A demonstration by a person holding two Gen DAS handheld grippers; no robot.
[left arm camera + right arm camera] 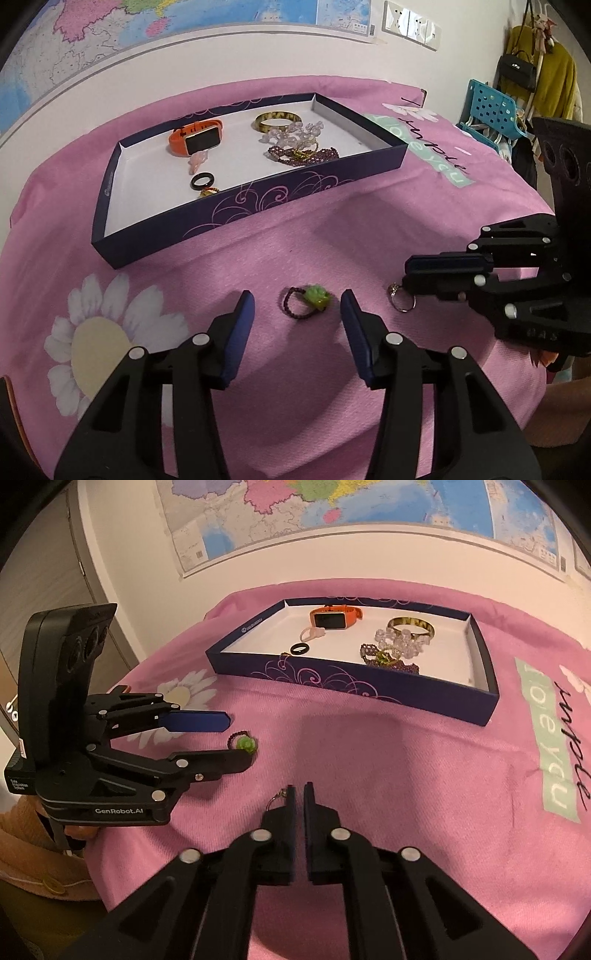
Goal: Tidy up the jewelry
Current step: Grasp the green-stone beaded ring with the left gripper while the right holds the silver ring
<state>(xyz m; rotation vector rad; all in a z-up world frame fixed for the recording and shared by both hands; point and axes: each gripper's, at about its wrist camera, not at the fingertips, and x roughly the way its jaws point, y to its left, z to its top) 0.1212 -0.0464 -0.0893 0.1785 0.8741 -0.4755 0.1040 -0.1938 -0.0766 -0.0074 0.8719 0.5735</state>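
Observation:
A small dark-beaded ring with a green stone (317,298) (244,743) lies on the pink cloth, between the fingers of my left gripper (295,297) (239,740). That gripper is open and its pads stand clear of the ring. My right gripper (300,788) (406,275) is lower right of it, jaws a narrow gap apart with nothing between them. A thin metal ring (277,798) (402,300) lies just outside its left fingertip. The navy box tray (258,206) (369,690) behind holds an orange watch (195,142), a bangle (275,122), a black ring (202,181) and beaded bracelets.
A pink cloth with a daisy print (96,343) covers the table. A map (332,513) hangs on the wall behind. A blue plastic basket (491,107) and hanging clothes (546,81) stand off the table's right side.

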